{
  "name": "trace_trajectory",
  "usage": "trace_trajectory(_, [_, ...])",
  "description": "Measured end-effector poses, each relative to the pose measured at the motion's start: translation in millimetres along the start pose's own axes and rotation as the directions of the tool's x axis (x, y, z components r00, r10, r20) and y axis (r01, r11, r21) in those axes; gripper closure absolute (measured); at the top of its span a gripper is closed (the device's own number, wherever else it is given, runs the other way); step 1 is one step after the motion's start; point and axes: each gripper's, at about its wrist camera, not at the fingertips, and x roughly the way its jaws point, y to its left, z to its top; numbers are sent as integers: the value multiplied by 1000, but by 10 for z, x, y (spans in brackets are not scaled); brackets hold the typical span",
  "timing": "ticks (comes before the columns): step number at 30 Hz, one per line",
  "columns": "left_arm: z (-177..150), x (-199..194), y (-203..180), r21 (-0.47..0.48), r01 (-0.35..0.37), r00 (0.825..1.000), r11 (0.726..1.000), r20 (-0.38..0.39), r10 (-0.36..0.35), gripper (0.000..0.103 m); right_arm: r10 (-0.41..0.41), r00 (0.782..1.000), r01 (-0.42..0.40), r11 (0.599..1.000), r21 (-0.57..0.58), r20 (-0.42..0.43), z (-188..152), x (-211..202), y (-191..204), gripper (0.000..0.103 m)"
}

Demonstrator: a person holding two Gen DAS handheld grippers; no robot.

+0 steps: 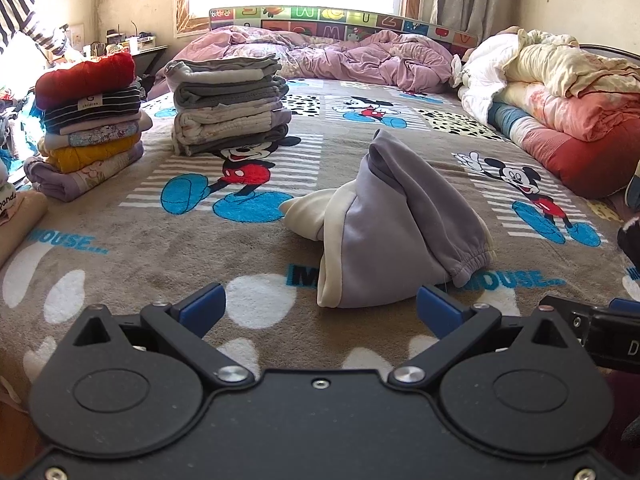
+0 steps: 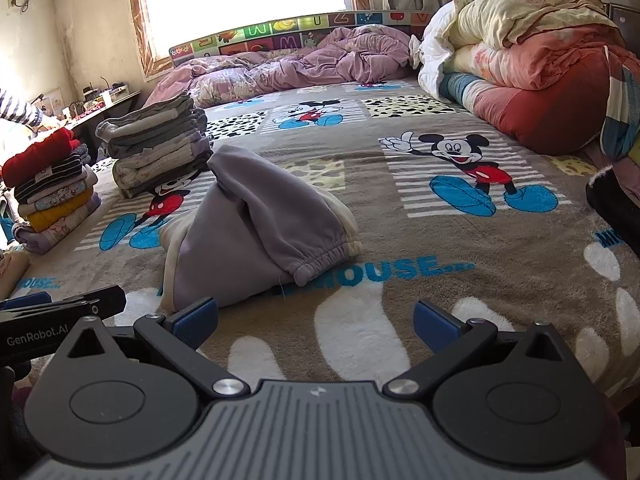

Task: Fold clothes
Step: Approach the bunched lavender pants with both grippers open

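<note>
Just ahead of the left claw [image 1: 318, 310], whose blue-padded fingers are spread wide and grasp nothing, the grey-lilac sweatpants [image 1: 394, 226] lie in a crumpled mound on the Mickey Mouse blanket [image 1: 160, 248] of the bed. The right claw [image 2: 316, 320], likewise released and empty, has the same garment [image 2: 256, 224] ahead and to its left, close to its left fingertip. Beyond and to the left of both claws stand a grey folded stack [image 1: 230, 102] and a mixed-colour folded stack [image 1: 90, 120].
</note>
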Motion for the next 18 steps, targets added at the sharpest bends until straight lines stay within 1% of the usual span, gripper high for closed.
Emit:
trace_trajectory(1, [17, 33, 11, -6, -5, 1000, 1000, -10, 5, 0, 2, 1000, -2, 1000, 2, -1, 0, 0, -1, 0])
trace_trajectory(4, [-21, 34, 2, -6, -15, 1000, 1000, 7, 16, 0, 2, 1000, -2, 1000, 2, 1, 3, -7, -6, 0])
trace_trajectory(6, [-28, 38, -8, -4, -21, 1000, 1000, 3, 21, 0, -1, 1000, 1, 1000, -1, -2, 5, 7, -12, 0])
trace_trajectory(18, [-33, 90, -21, 7, -24, 1000, 1000, -17, 24, 0, -2, 1000, 2, 1000, 5, -16, -23, 71, -36, 0])
